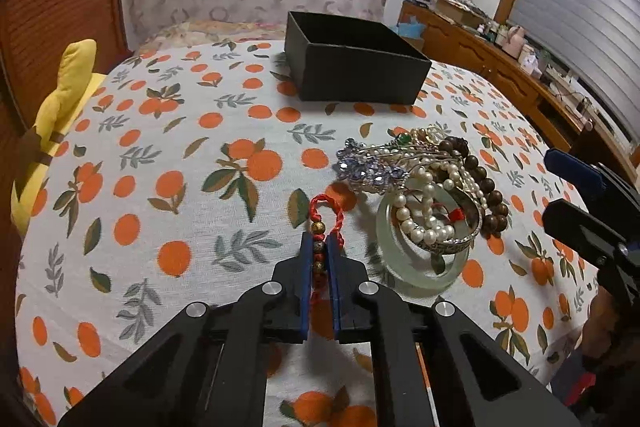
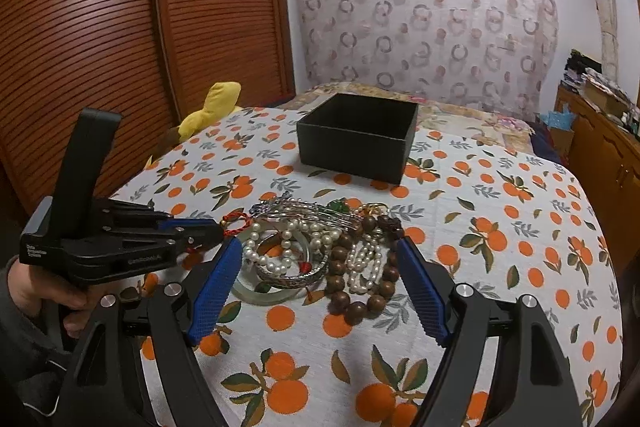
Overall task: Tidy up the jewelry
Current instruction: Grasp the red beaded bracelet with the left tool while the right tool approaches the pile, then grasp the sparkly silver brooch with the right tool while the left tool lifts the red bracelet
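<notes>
My left gripper (image 1: 320, 241) is shut on a red cord bracelet (image 1: 330, 213) with small gold beads, whose loop sticks out past the fingertips just left of the jewelry pile. The pile holds a pale jade bangle (image 1: 404, 269), a silver bangle (image 1: 452, 247), pearl strands (image 1: 424, 203), brown wooden beads (image 1: 486, 187) and a purple crystal piece (image 1: 366, 167). An open black box (image 1: 356, 61) stands behind it. My right gripper (image 2: 320, 247) is open, its blue fingers on either side of the pile (image 2: 316, 247), just above it. The left gripper (image 2: 212, 227) with the red cord (image 2: 236, 223) shows there too, and the box (image 2: 360, 137) beyond.
The jewelry lies on a cloth printed with oranges (image 1: 192, 155) over a bed. A yellow plush toy (image 1: 60, 115) lies at the left edge. A wooden slatted wardrobe (image 2: 120, 47) stands left, and a cluttered wooden sideboard (image 1: 500, 63) right.
</notes>
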A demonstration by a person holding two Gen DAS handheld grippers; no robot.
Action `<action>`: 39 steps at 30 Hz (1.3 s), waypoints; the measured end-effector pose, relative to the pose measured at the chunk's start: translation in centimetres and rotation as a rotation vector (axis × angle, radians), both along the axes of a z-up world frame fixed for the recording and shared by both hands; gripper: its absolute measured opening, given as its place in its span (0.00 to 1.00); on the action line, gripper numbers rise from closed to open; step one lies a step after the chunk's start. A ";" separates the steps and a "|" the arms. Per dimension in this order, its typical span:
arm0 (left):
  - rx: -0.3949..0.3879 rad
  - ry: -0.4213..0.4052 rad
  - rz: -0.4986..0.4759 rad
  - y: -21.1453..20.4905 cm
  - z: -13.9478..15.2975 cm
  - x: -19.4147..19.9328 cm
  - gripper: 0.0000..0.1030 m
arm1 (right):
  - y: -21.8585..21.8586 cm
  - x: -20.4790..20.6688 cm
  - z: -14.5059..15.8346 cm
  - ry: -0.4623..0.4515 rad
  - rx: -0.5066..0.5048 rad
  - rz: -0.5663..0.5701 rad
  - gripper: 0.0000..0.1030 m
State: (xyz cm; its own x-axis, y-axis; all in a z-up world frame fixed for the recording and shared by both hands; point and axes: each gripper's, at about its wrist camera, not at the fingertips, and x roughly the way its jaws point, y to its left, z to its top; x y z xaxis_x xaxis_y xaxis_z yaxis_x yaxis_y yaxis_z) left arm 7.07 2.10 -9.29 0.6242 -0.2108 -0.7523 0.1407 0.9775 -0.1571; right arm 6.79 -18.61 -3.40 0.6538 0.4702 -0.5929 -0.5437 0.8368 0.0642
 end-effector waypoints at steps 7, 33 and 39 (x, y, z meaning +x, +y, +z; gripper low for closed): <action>-0.044 -0.048 0.038 2.6 1.3 -0.9 0.06 | 2.5 1.5 -0.3 0.021 -0.032 0.077 0.69; -0.076 -0.102 0.098 5.8 2.3 -2.0 0.06 | 11.3 5.6 -3.8 0.020 -0.399 0.236 0.53; -0.075 -0.111 0.091 5.7 2.6 -1.8 0.06 | 10.5 5.6 -2.8 0.022 -0.353 0.243 0.23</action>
State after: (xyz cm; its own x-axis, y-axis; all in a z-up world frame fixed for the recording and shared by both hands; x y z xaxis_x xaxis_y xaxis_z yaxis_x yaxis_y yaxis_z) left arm 5.23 7.80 -6.74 0.7219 -0.2027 -0.6616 0.0731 0.9731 -0.2183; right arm 12.36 -8.11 -6.17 0.5340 0.3748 -0.7578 -0.7295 0.6573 -0.1889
